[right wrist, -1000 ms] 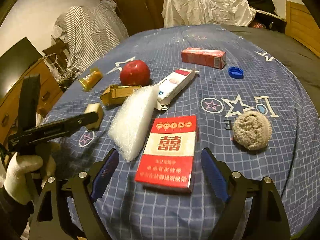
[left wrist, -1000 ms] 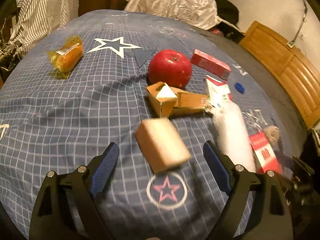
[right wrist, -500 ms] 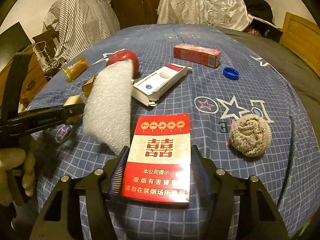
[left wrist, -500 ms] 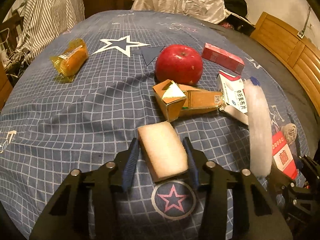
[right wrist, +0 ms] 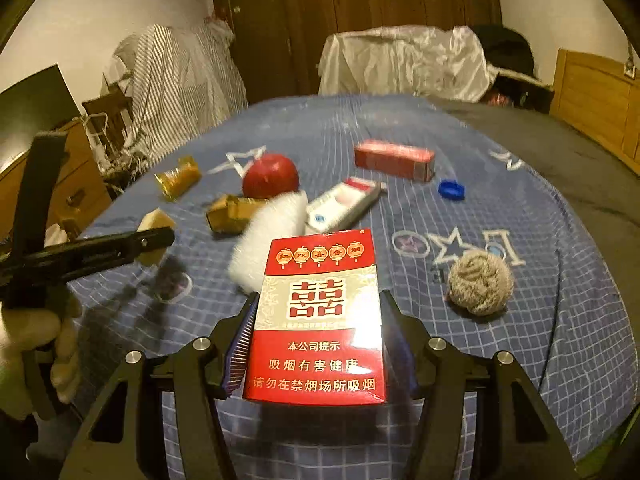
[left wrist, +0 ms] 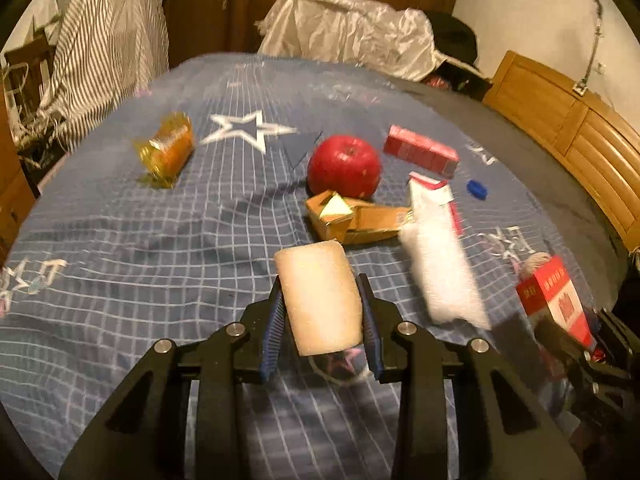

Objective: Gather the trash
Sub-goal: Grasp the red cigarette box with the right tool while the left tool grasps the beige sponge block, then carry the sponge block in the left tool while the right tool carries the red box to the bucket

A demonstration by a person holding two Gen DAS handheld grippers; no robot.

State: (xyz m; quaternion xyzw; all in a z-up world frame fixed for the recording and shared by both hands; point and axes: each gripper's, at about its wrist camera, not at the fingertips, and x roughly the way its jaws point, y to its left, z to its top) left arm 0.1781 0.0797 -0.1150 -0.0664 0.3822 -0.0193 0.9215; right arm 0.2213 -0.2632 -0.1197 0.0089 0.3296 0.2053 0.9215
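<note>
Item 1, pale foam block (left wrist: 320, 300): a second ago it lies on the blue checked bedspread (left wrist: 120, 240) between wide-open jaws of the left gripper (left wrist: 322, 316). Those jaws have just been closing and are now clenched on the block's two sides; the block is seen raised off the bed, over the circled star print.

Item 2, red cigarette pack (right wrist: 320, 316): a second ago it lies flat between the spread jaws of the right gripper (right wrist: 316, 332). The jaws have just been closing and the pack is now gripped by its long edges and tilted up clear of the cloth.

Item 3, white bubble-wrap sleeve (left wrist: 440, 264): shifted and blurred beside the pack; whether it is at rest cannot be told.

Not yet collected, on the bed: crushed brown carton (left wrist: 352, 218), white-and-red box (right wrist: 344, 204), long red box (left wrist: 420, 151), blue bottle cap (right wrist: 451, 191), yellow wrapper (left wrist: 168, 152), grey fibre ball (right wrist: 480, 282). A red apple (left wrist: 344, 166) is also present; it is judged not to be trash.

Status: two pieces are secured at once. No bin is visible, so the drop-off point is unknown.
</note>
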